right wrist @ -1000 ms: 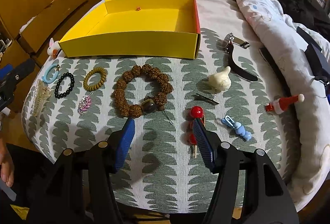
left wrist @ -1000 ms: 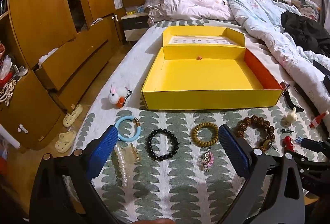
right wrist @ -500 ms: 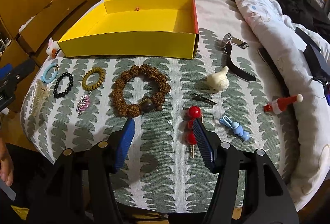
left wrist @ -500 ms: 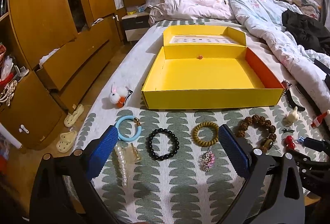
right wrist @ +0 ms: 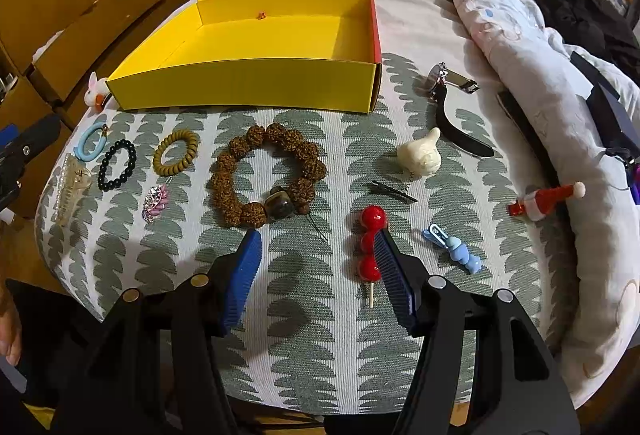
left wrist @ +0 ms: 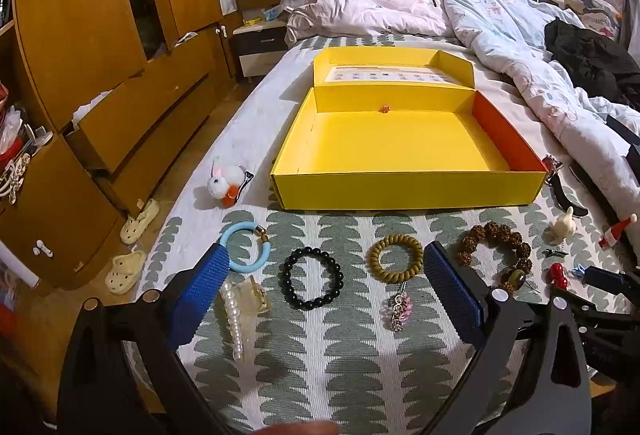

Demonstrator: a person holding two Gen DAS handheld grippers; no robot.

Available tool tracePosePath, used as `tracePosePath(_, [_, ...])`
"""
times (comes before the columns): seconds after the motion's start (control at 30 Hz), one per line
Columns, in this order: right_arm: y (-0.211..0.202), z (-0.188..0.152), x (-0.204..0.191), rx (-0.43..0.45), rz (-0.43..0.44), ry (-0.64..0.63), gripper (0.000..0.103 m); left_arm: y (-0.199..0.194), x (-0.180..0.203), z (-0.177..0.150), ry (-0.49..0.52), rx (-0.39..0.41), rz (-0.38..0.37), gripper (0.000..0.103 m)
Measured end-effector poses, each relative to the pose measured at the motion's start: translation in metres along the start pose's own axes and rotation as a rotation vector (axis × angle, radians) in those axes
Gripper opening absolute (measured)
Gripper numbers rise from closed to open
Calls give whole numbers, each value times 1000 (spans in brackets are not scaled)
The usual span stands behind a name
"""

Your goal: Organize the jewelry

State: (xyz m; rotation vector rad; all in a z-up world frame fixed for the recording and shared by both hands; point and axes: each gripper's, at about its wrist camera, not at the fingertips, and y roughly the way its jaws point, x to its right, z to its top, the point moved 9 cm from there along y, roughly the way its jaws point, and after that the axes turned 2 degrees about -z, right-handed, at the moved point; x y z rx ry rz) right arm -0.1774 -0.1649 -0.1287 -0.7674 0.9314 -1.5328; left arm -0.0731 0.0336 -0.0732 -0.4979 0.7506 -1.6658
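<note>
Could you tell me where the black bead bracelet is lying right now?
In the left wrist view, the black bead bracelet lies on the patterned cloth, between the blue ring and olive coil bracelet.

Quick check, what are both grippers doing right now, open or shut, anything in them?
Left gripper: open, holding nothing, above the black bead bracelet.
Right gripper: open, holding nothing, near the brown bead bracelet.

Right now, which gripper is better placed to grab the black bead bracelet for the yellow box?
Left. The left gripper is open with the black bead bracelet framed between its fingers. The right gripper is open further along the bed, nearer the brown bead bracelet. The yellow box sits just beyond.
</note>
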Motion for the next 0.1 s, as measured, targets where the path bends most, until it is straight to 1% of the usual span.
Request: tracePosePath(0.1, [0,0,0,-1,-1,-2,62,1,1,-2,2,-9,-1,96])
